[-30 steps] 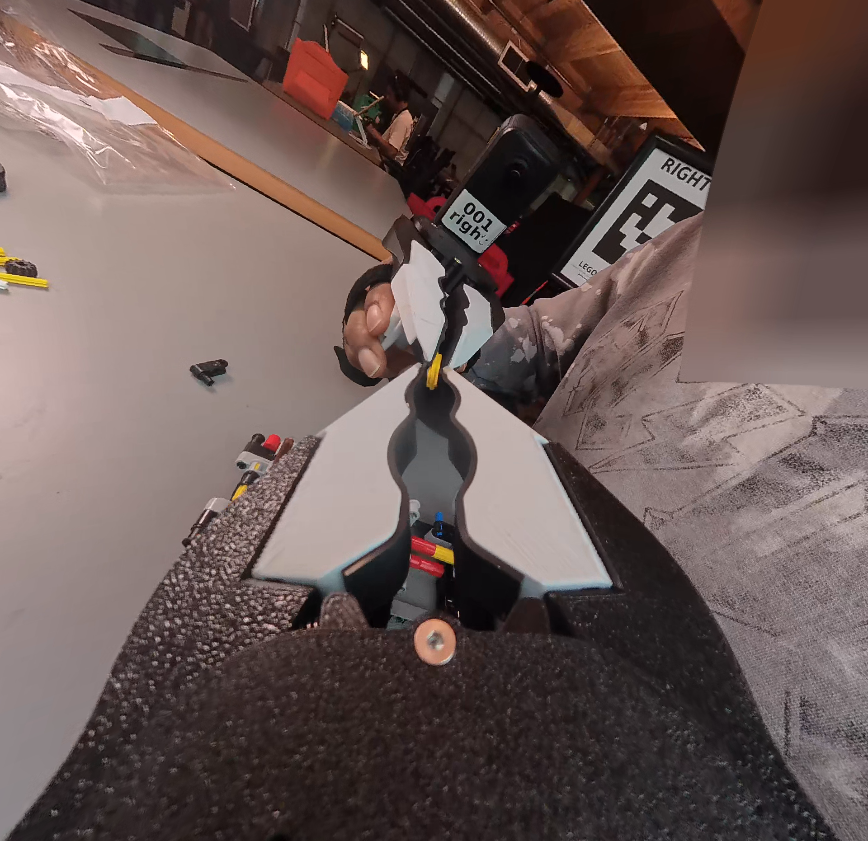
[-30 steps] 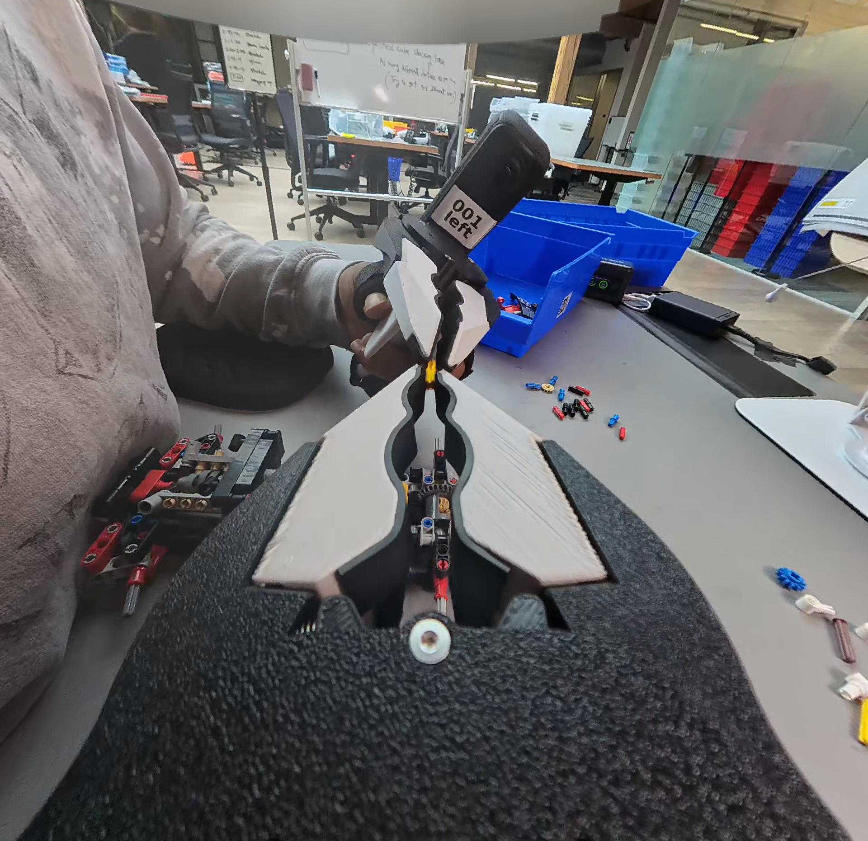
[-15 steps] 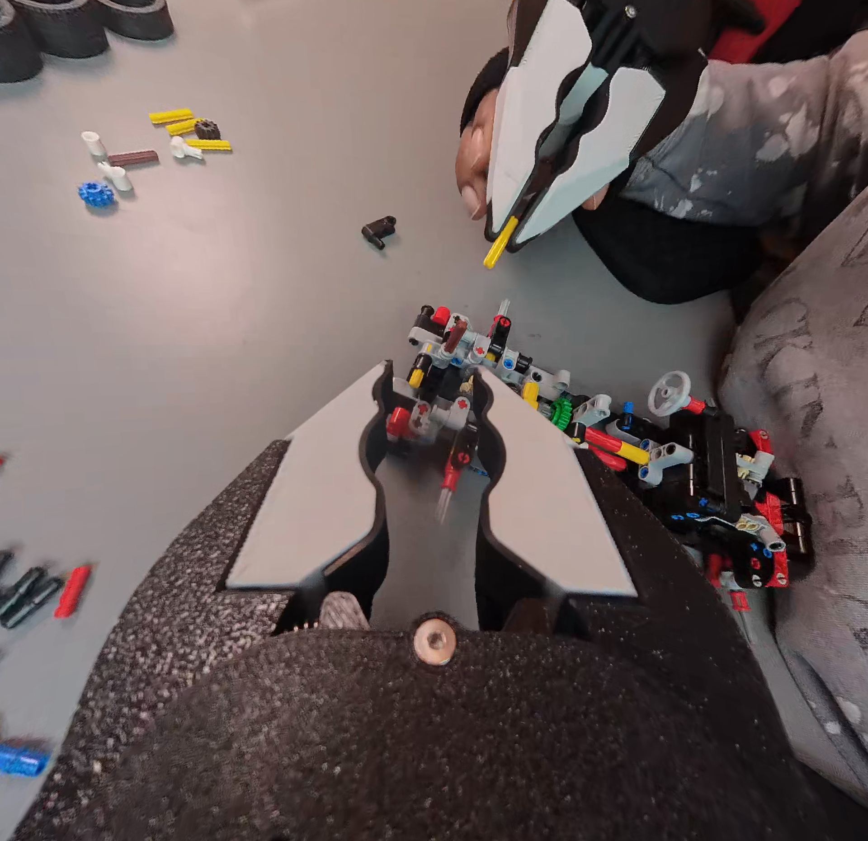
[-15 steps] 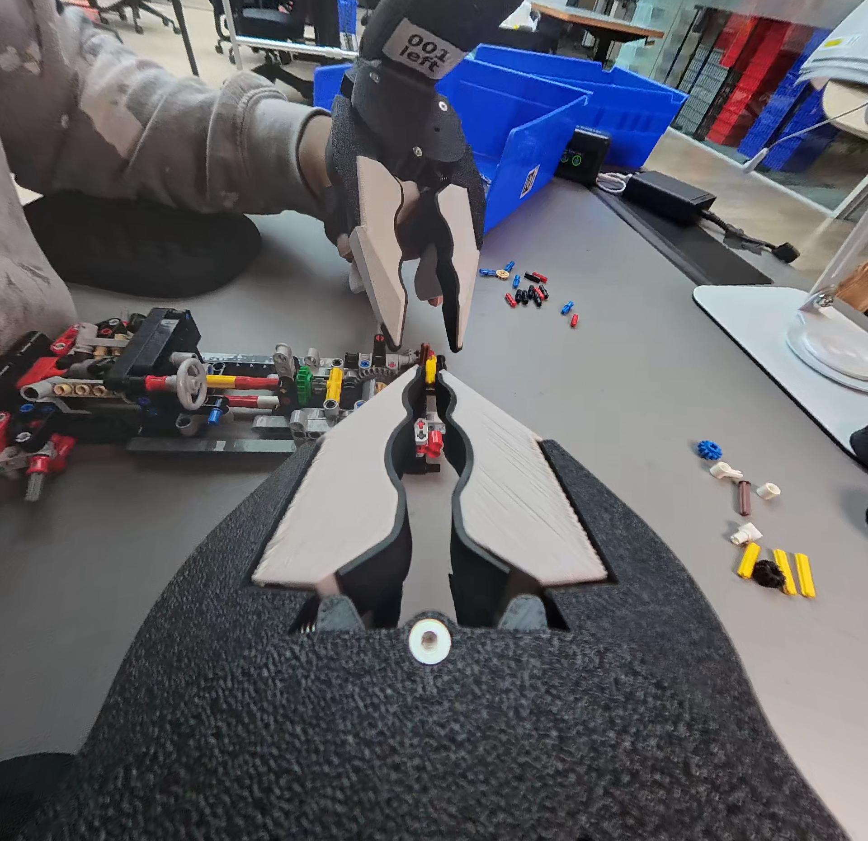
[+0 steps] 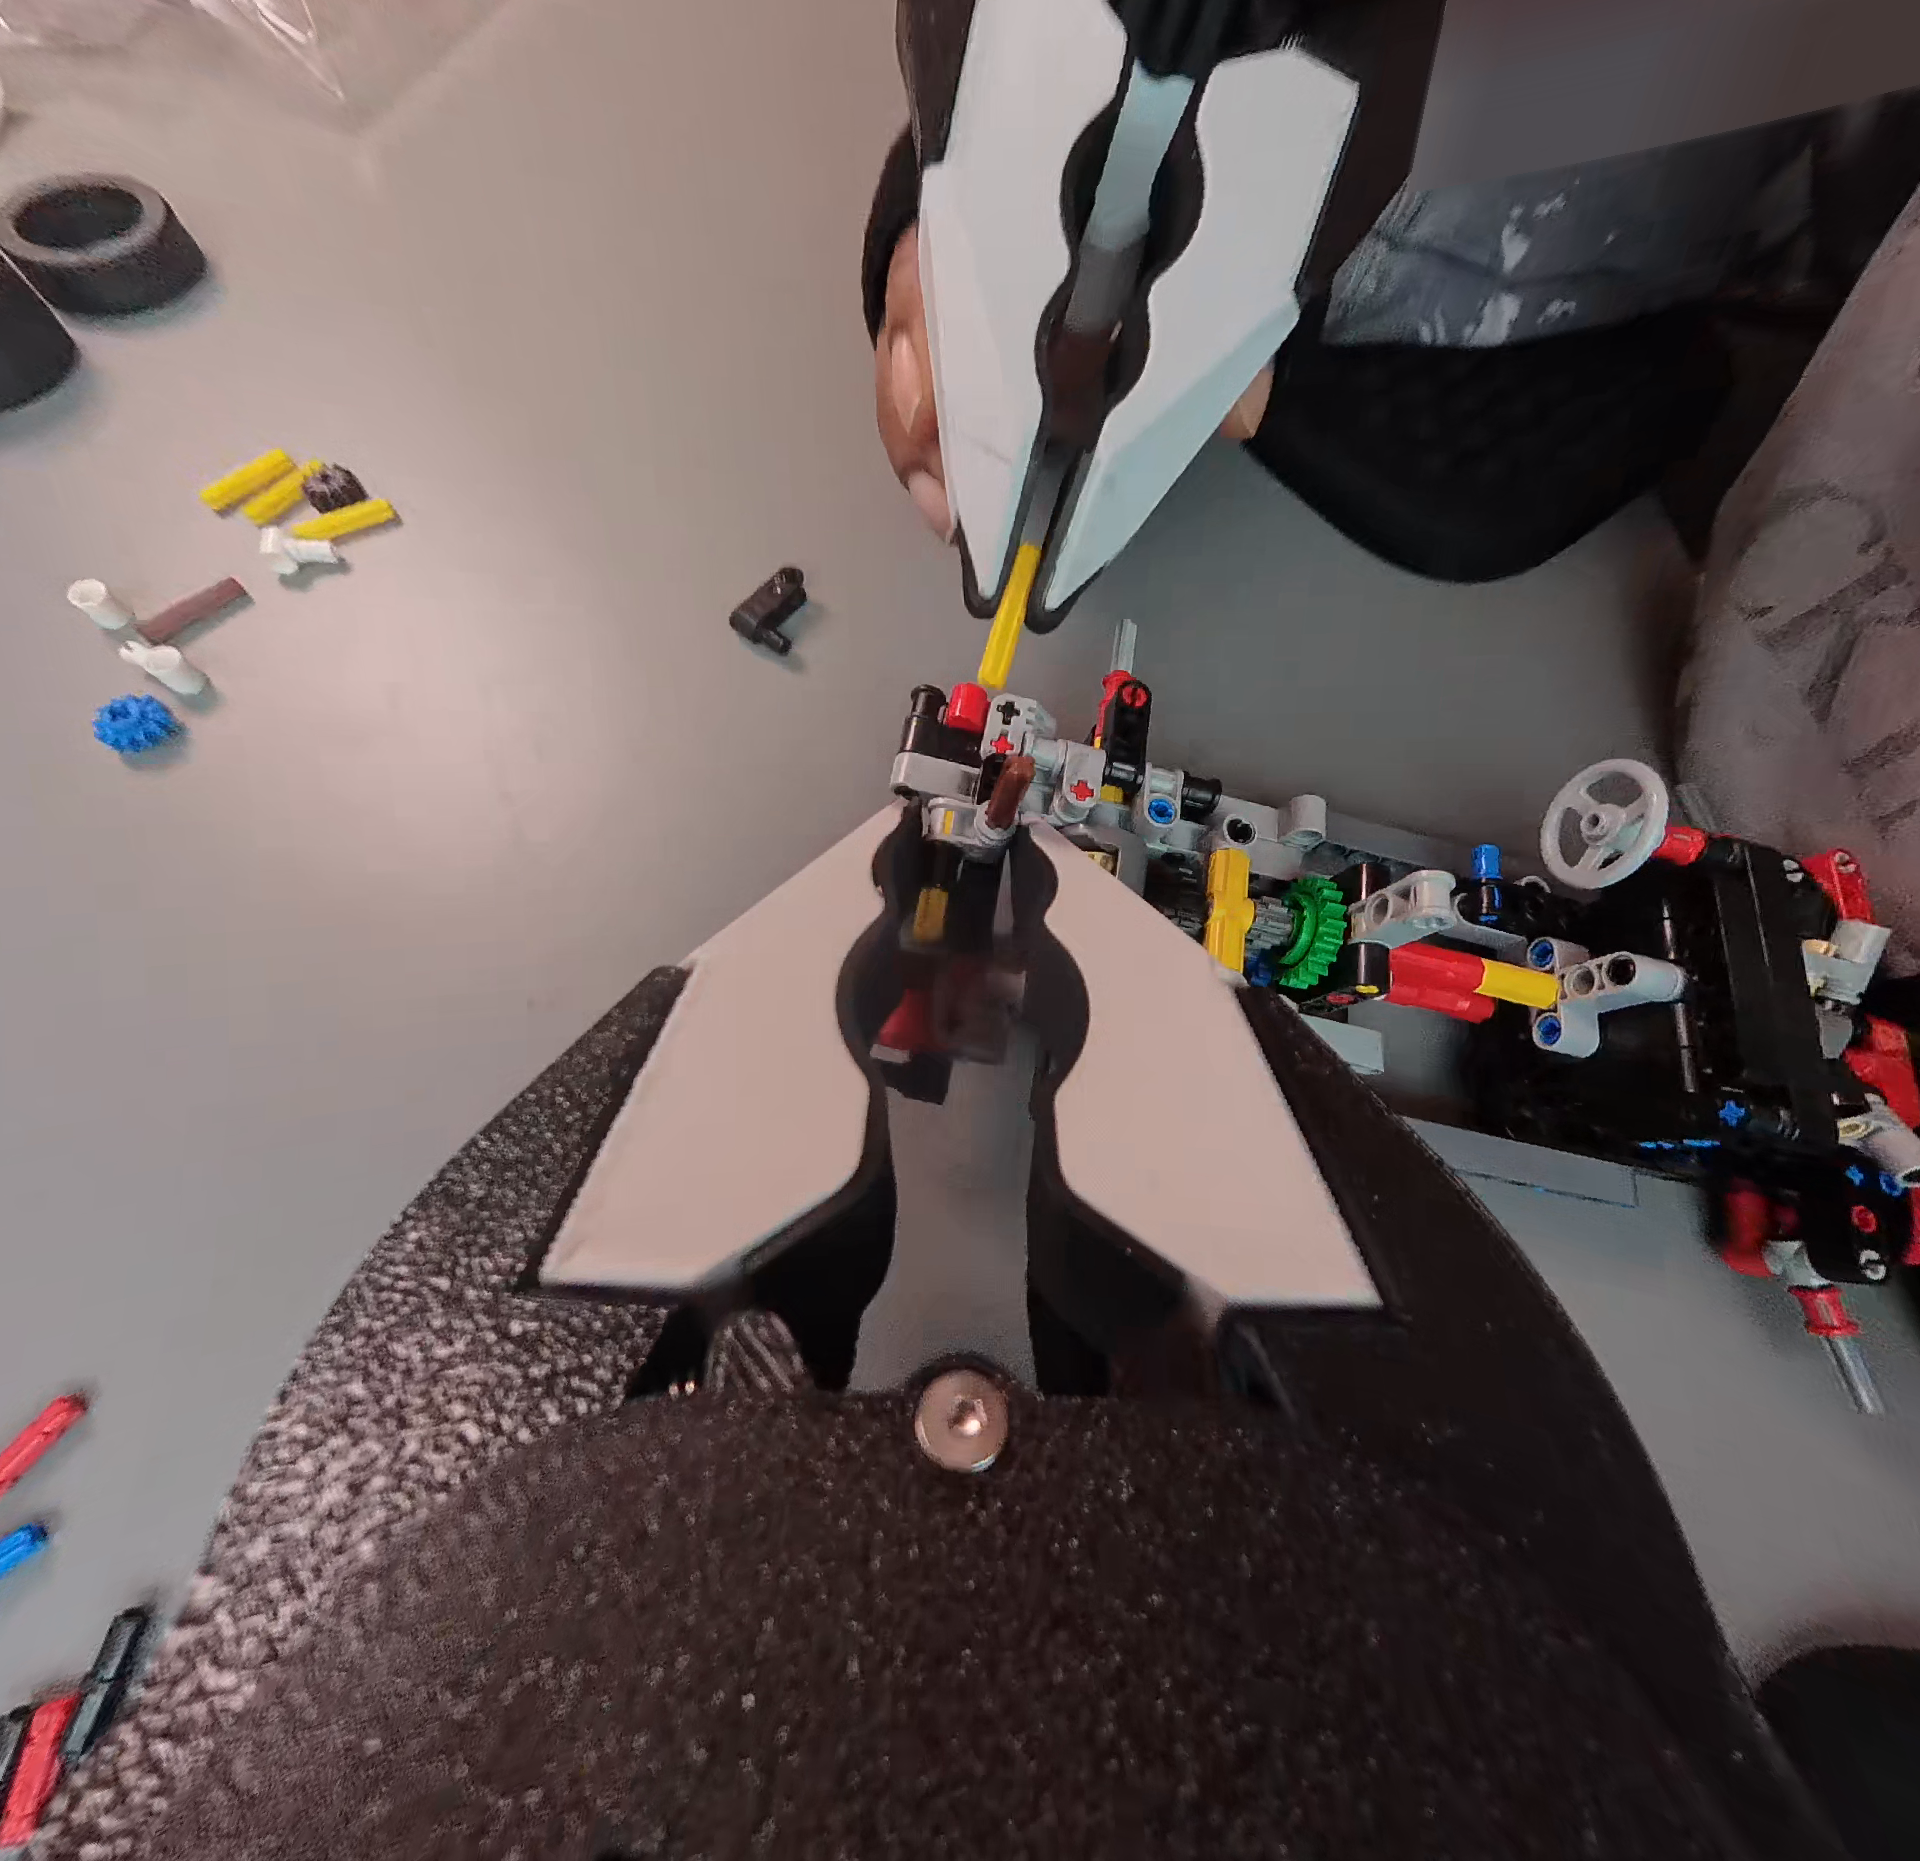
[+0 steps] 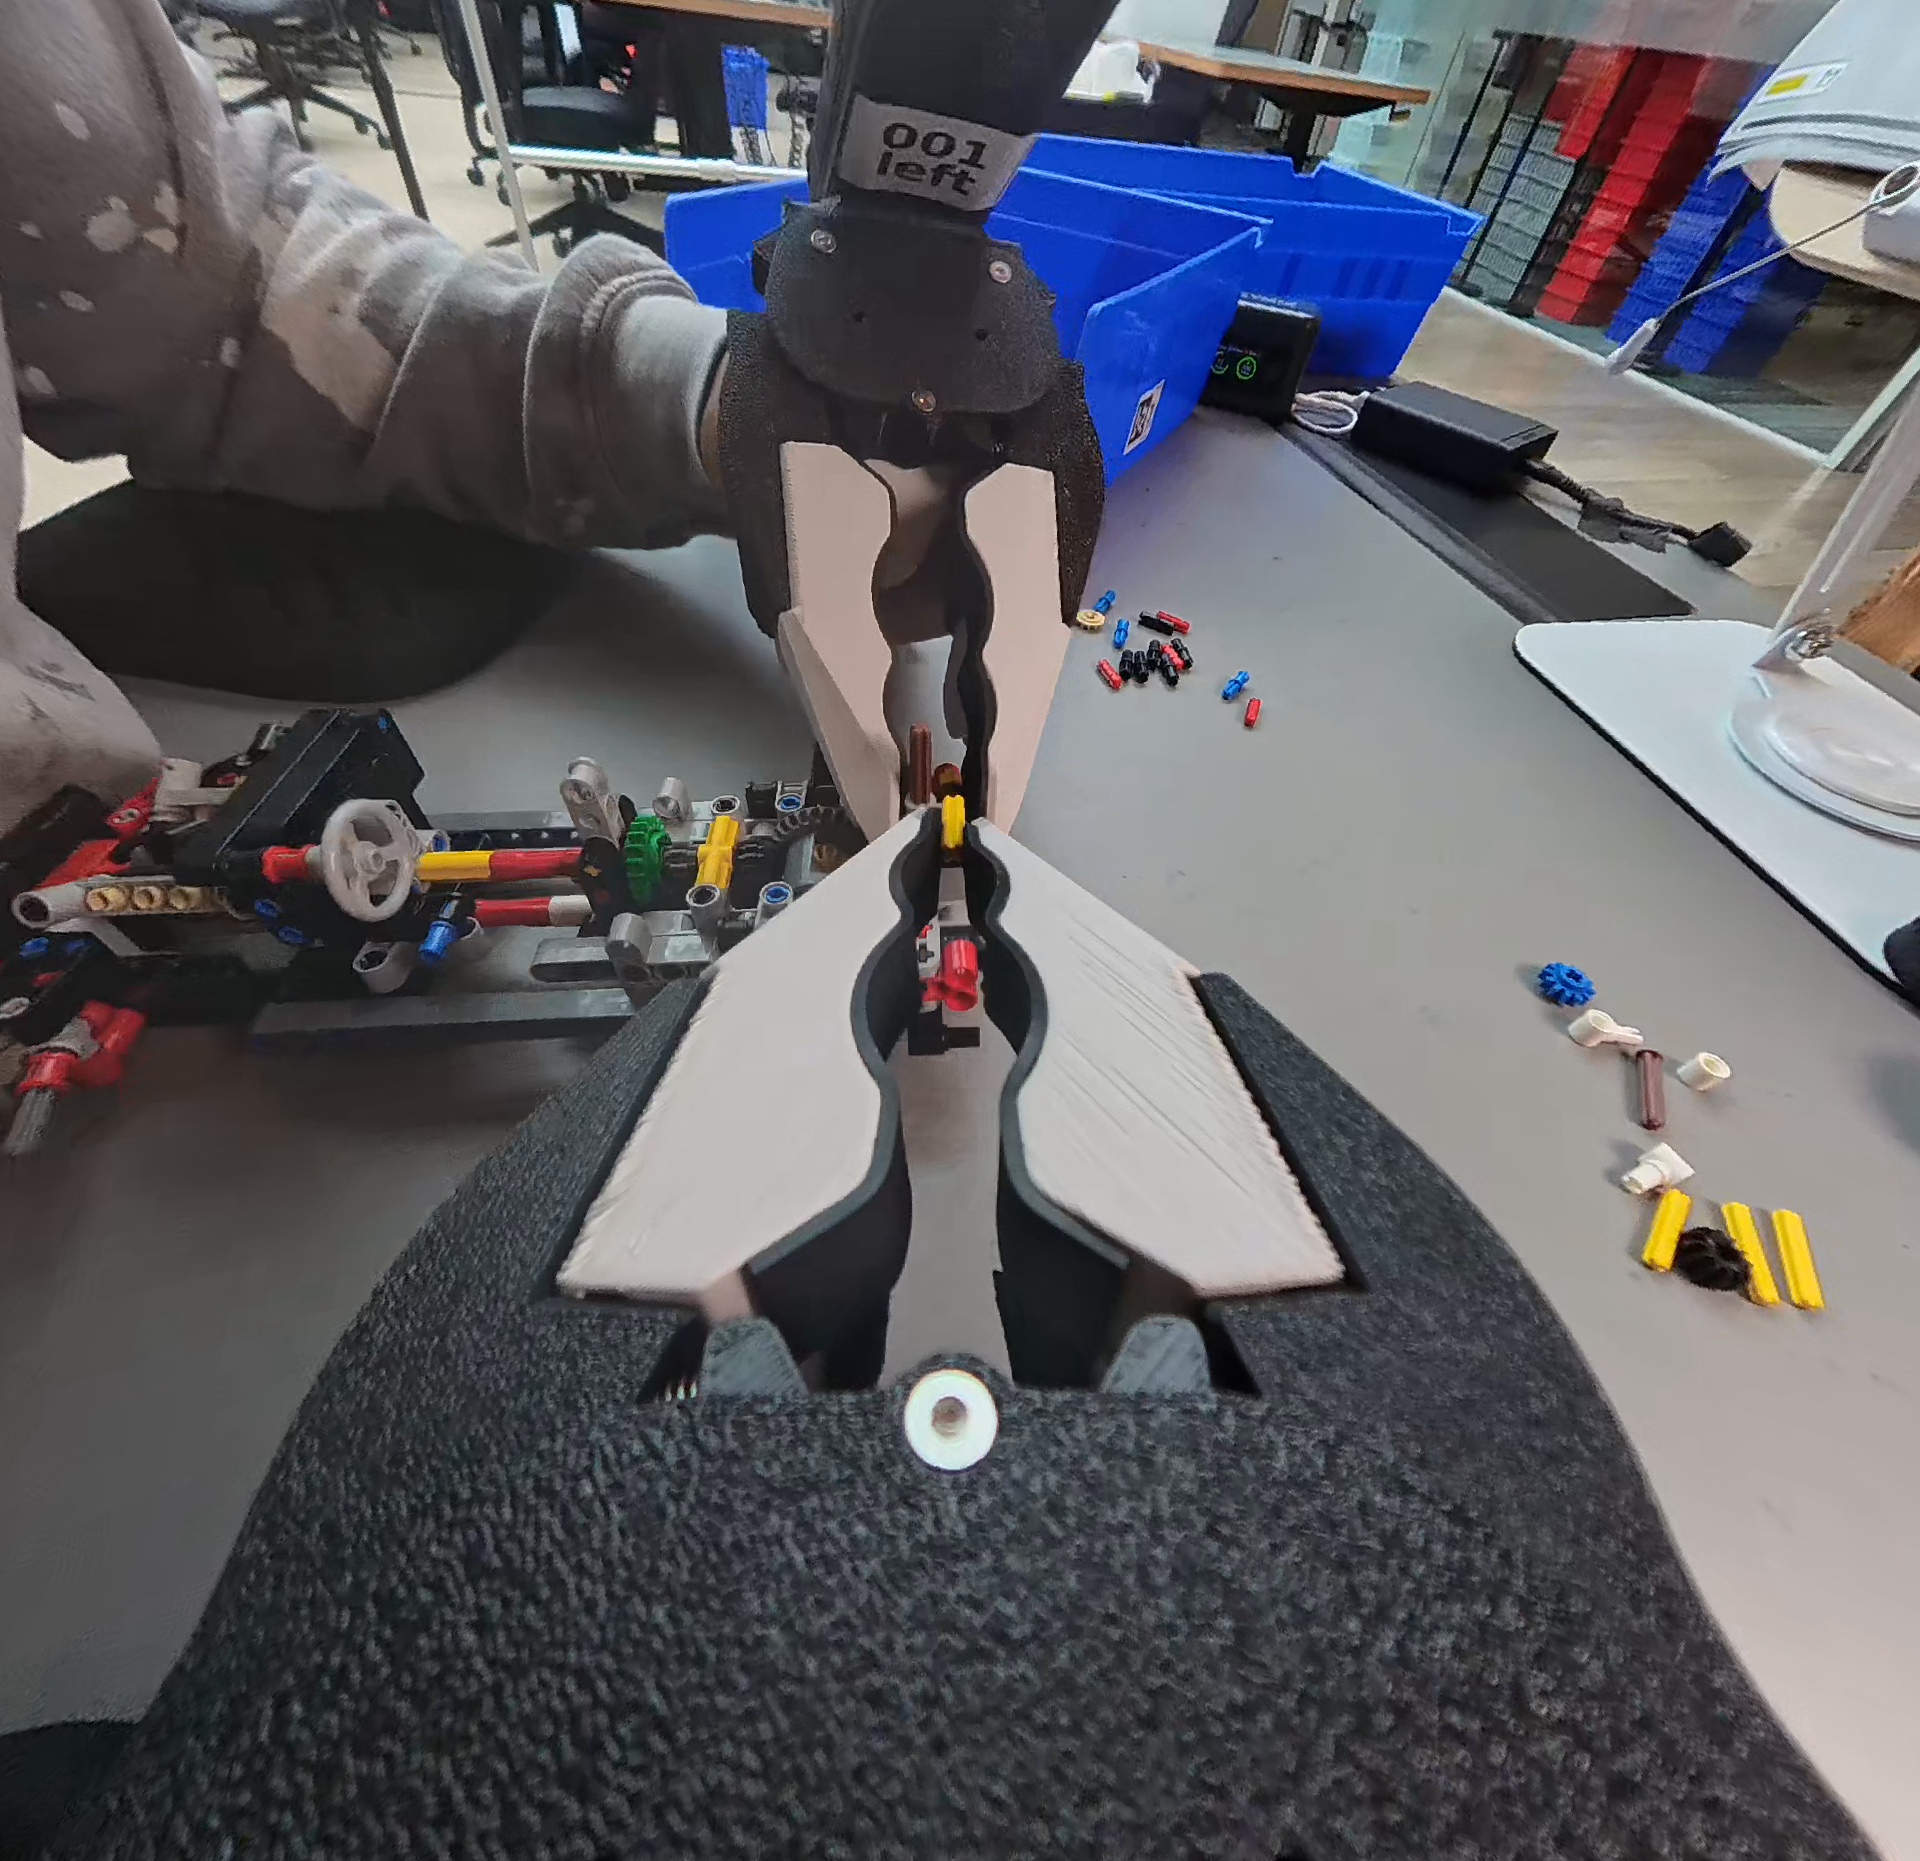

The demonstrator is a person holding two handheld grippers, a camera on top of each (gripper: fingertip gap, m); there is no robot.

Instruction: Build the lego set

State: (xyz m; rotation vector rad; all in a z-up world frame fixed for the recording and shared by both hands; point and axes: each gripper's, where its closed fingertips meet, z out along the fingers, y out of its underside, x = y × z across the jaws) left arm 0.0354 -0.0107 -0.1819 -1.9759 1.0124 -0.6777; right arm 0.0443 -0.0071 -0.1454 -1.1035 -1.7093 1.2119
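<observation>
- Yellow axle (image 5: pixel 1006 627) is pinched in the right tongs (image 5: pixel 1013 606), sticking out past the tips and pointing down at the front end of the lego car chassis (image 5: pixel 1403 938).
- The axle tip is now just above the red and grey bits at that end. 0.5 s ago it hung well clear of the build, and 1 s ago both tongs were up in the air, tip to tip.
- Left tongs (image 5: pixel 961 824) are clamped on the chassis front, around a small stack with a brown pin on top. Half a second back they were open, so that grip is new.
- From the right wrist view the left tongs (image 6: pixel 940 783) come down from above, right in front of the right tongs' tips (image 6: pixel 951 824).
- Chassis lies flat on the grey tabletop (image 5: pixel 468 876), white steering wheel (image 5: pixel 1605 824) toward the person's side.
- Loose bits haven't moved: 3 yellow axles (image 6: pixel 1730 1255) with a black gear, a blue gear (image 6: pixel 1564 983), a black connector (image 5: pixel 769 611), and a blue bin (image 6: pixel 1195 253) behind.
</observation>
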